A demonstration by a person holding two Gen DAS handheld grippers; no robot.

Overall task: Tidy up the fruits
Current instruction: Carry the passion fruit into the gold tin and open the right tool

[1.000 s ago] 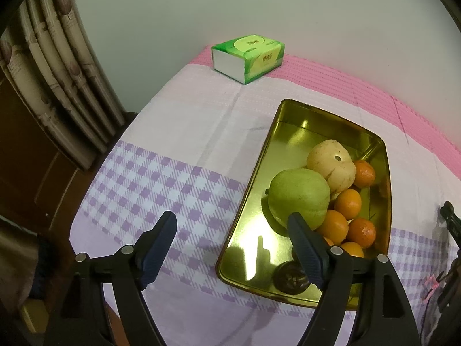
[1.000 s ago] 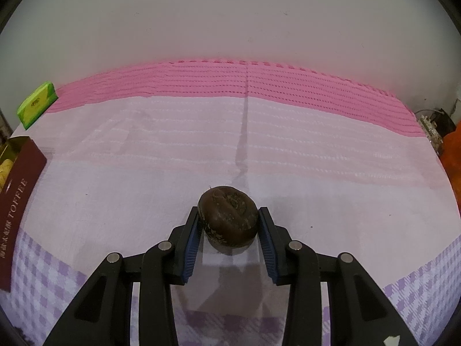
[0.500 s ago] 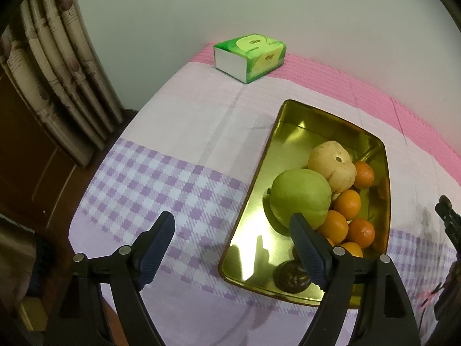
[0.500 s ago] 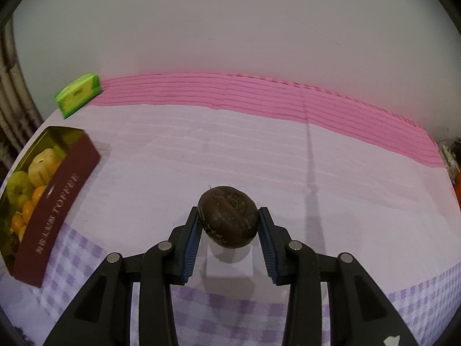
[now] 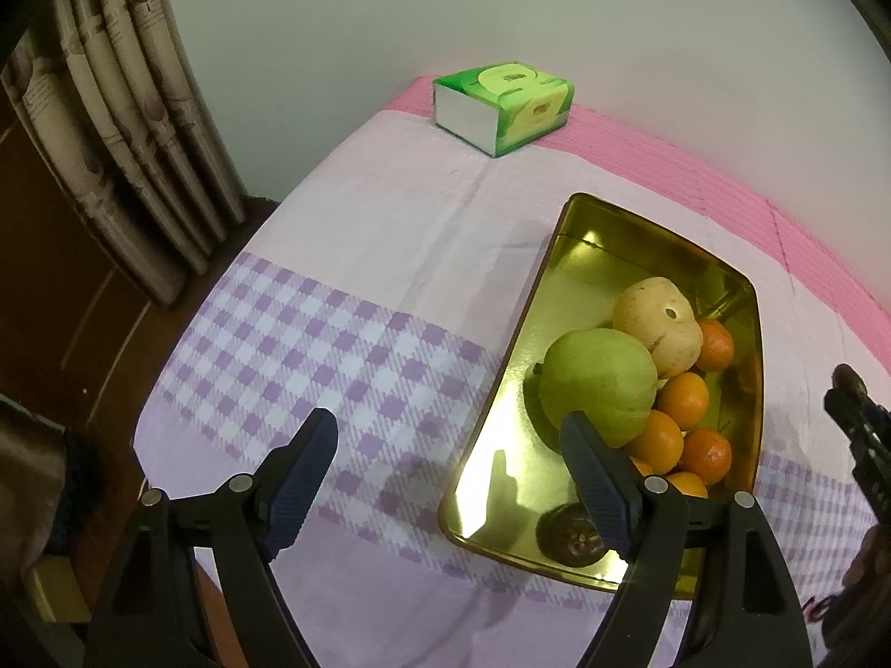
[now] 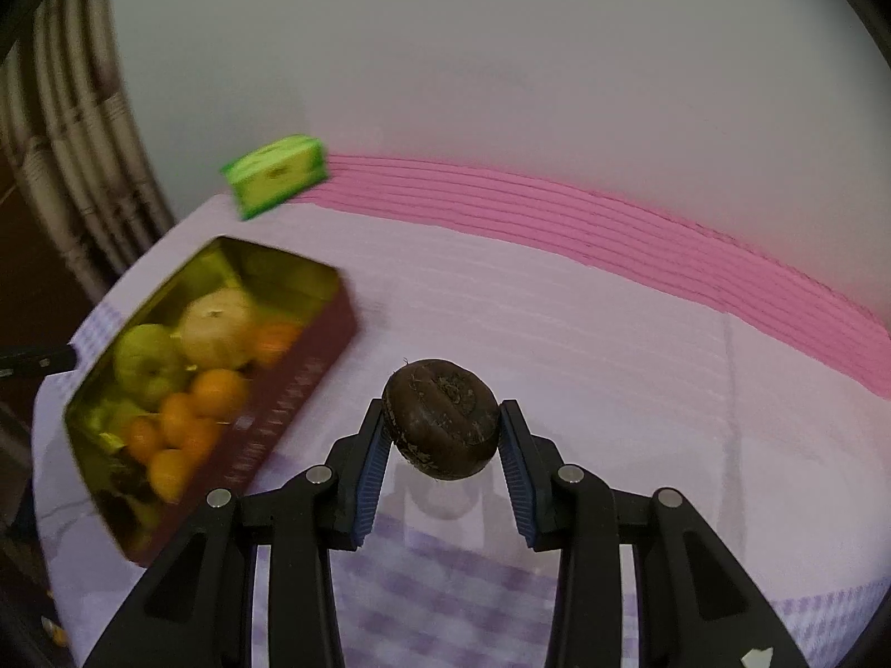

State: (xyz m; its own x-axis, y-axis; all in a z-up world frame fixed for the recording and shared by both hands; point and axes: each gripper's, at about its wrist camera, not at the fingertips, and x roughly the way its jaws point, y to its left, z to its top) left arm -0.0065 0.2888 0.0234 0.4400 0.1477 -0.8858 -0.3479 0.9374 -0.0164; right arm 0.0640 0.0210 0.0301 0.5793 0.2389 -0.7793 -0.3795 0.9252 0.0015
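My right gripper [image 6: 441,434] is shut on a dark brown round fruit [image 6: 440,417], held above the cloth to the right of the gold tin [image 6: 289,278]. The tin [image 5: 590,234] holds a green fruit [image 5: 598,384], a pale yellow fruit [image 5: 657,320], several oranges [image 5: 682,401] and another dark brown fruit [image 5: 571,534] at its near end. My left gripper [image 5: 451,473] stands open over the tin's near left edge, nothing between its fingers. The right gripper's tip [image 5: 857,417] shows at the right edge of the left wrist view.
A green tissue box [image 5: 501,106] lies at the table's far corner by the wall. Curtains [image 5: 128,128] hang at the left, past the table edge. The pink and purple checked tablecloth [image 5: 345,345] covers the table.
My right gripper has swung left and upward with the brown fruit, so the tin has come into its view at the left. My left gripper has stayed nearly still.
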